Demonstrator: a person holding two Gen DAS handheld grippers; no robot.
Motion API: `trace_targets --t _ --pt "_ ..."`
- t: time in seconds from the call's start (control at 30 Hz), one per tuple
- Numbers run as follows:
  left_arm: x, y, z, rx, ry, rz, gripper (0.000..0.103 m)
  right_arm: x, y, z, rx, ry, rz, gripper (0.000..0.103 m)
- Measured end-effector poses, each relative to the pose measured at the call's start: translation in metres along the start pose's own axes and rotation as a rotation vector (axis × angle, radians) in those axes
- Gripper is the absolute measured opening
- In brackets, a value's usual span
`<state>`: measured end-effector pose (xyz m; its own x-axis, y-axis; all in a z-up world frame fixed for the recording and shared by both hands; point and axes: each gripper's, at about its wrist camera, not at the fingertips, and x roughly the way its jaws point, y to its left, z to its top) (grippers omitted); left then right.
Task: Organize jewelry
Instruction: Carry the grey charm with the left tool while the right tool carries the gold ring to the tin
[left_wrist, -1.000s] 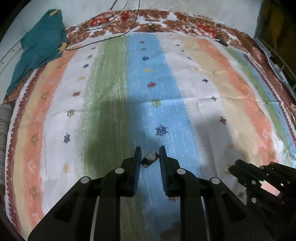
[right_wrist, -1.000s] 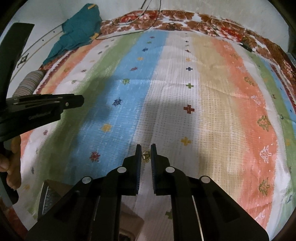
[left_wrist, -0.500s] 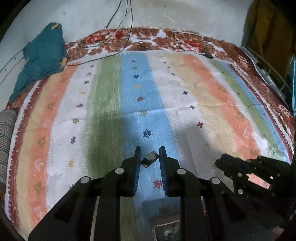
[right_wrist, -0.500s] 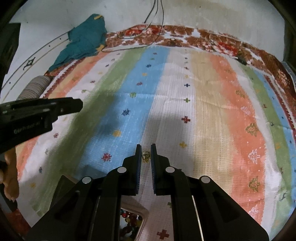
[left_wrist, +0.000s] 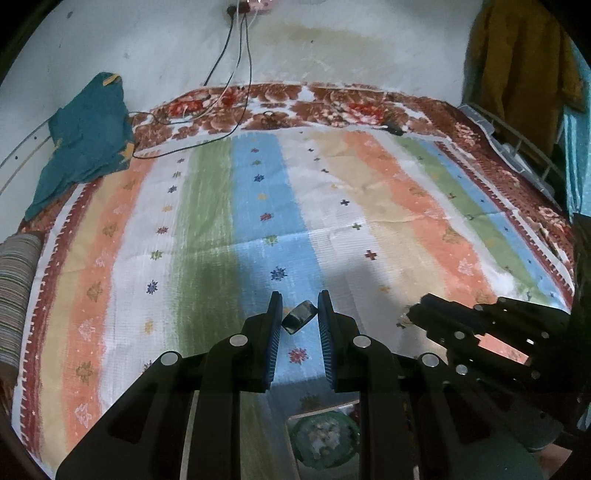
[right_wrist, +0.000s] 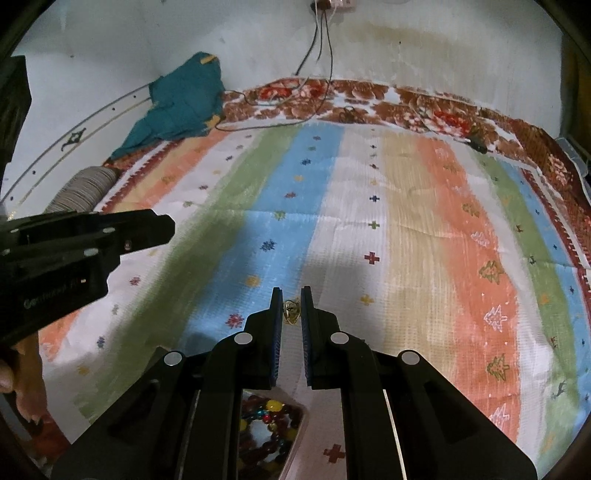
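grippers above striped bedspread (left_wrist: 332, 221) mid-area, edges well apart: left gripper (left_wrist: 298, 314) clamping dark ring (left_wrist: 299, 316), right gripper (right_wrist: 291, 308) pinching gold earring (right_wrist: 291, 312).

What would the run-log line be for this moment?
left tongs: shut on dark ring | right tongs: shut on gold earring | both above striped bedspread | bead tray below

Left claw (left_wrist: 299, 314) clamped on a dark ring (left_wrist: 300, 316), held tilted above the striped bedspread (left_wrist: 258, 206). Right claw (left_wrist: 417, 314) just to its right, side-on. Green dish of jewelry (left_wrist: 325, 439) below. Teal cloth (left_wrist: 88, 136) far left by wall.
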<state>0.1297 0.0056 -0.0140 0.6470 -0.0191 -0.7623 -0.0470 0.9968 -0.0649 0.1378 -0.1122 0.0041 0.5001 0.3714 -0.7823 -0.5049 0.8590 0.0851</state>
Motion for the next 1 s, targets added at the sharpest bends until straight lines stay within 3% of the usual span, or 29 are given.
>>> trace_targets --t 0.6,1.0 --pt "-0.056 -0.017 -0.026 0.021 -0.086 -0.018 0.019 -0.038 0.014 -0.021 -0.019 -0.057 0.023 0.011" --pt "-0.074 -0.024 -0.045 0.014 -0.083 -0.044 0.020 -0.055 0.021 -0.039 -0.025 -0.051 0.065 0.011"
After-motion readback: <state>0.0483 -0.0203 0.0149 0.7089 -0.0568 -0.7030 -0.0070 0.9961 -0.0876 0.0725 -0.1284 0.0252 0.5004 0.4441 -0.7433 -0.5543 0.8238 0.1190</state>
